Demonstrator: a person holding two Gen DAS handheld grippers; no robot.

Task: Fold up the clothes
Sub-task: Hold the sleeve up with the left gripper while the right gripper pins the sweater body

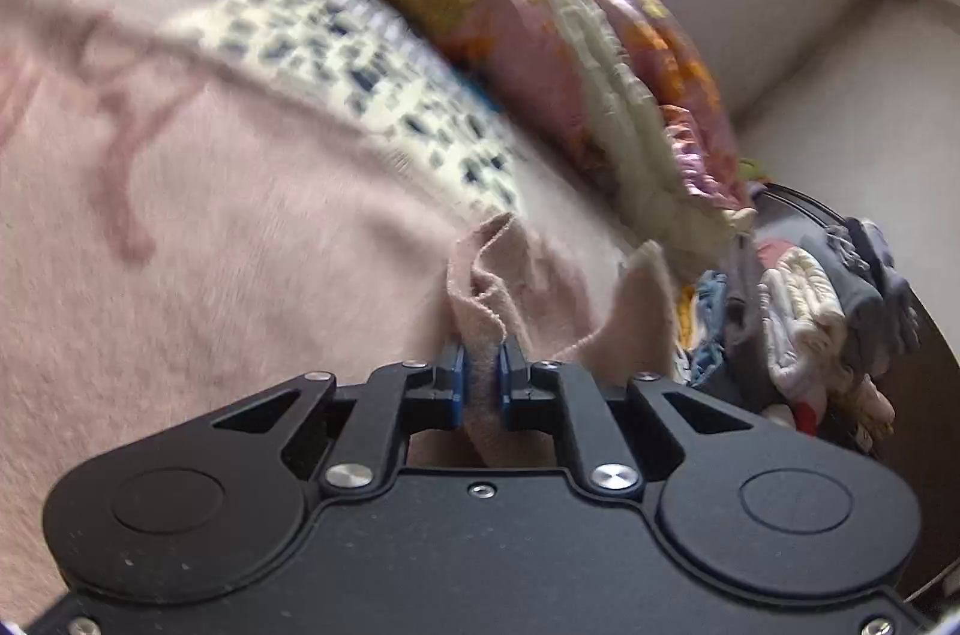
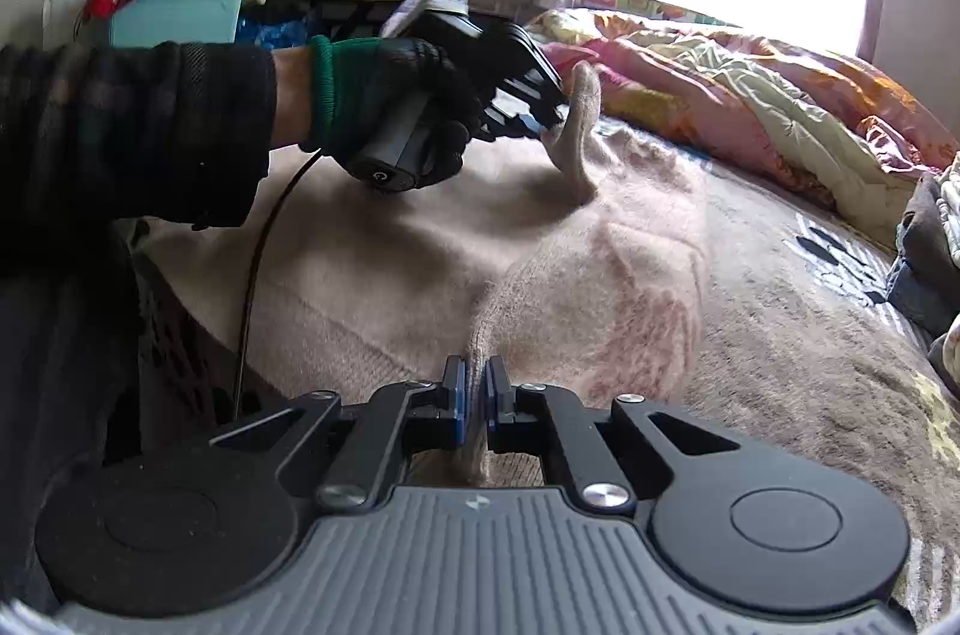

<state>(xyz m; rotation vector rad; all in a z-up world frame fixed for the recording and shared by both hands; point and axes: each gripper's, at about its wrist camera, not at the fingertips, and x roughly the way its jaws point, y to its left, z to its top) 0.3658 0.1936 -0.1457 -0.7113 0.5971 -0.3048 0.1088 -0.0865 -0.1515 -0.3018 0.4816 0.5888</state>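
A pale pink knit sweater (image 2: 420, 239) with a faint pink print lies spread over the bed. It fills the left wrist view (image 1: 240, 215) too. My left gripper (image 1: 480, 365) is shut on a bunched edge of the sweater; in the right wrist view it (image 2: 543, 128) holds that edge lifted above the bed, in a black-gloved hand. My right gripper (image 2: 474, 392) is shut on another fold of the same sweater at the near edge.
A rumpled pink, yellow and orange quilt (image 2: 750, 95) lies along the far side of the bed under a bright window. A pile of other clothes (image 1: 810, 329) sits to the right. A cluttered table and teal box (image 2: 180, 14) stand at the back left.
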